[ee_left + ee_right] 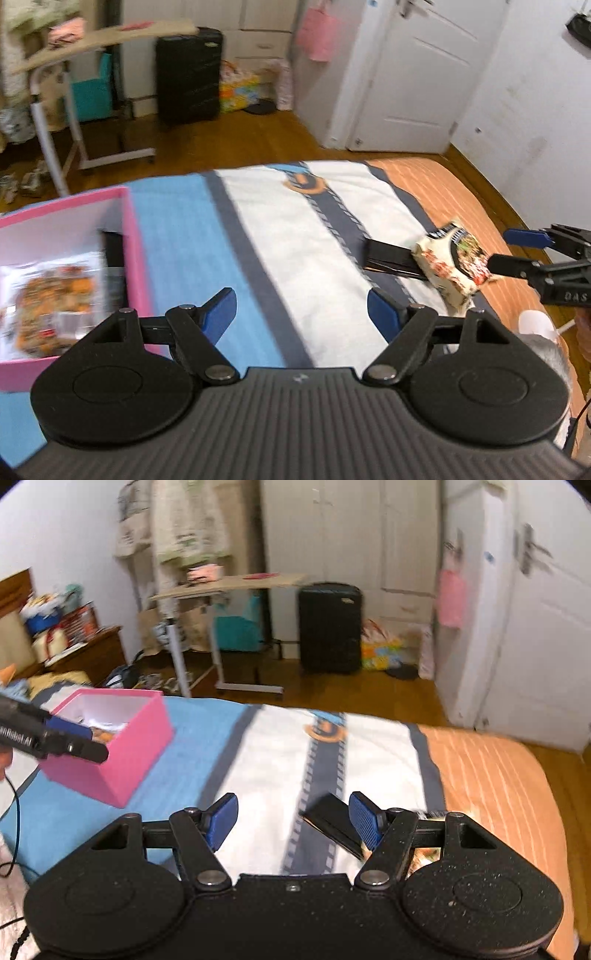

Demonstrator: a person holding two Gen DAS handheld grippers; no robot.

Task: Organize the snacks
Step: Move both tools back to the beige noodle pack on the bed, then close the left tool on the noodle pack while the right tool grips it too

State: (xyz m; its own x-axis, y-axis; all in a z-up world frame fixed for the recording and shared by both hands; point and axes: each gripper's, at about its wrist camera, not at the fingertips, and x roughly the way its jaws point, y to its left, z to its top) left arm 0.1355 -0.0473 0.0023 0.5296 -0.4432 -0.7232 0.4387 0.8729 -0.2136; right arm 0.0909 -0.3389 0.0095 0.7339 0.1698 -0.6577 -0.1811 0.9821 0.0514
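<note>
A pink box (131, 236) stands on the bed at the left and holds an orange snack bag (51, 291); it also shows in the right wrist view (122, 738). My left gripper (301, 314) is open and empty, just right of the box. A cream snack packet (452, 262) lies on a black packet (391, 258) at the right of the bed. My right gripper (293, 819) is open and empty; in the left wrist view its fingers (517, 266) reach beside the cream packet. The black packet (332, 825) lies by its right finger.
The bed cover (295, 229) is blue, white and orange. Beyond the bed's far edge are wood floor, a rolling side table (229, 583), a black suitcase (328, 627) and a white door (417, 74). A cable (14, 812) hangs at the left.
</note>
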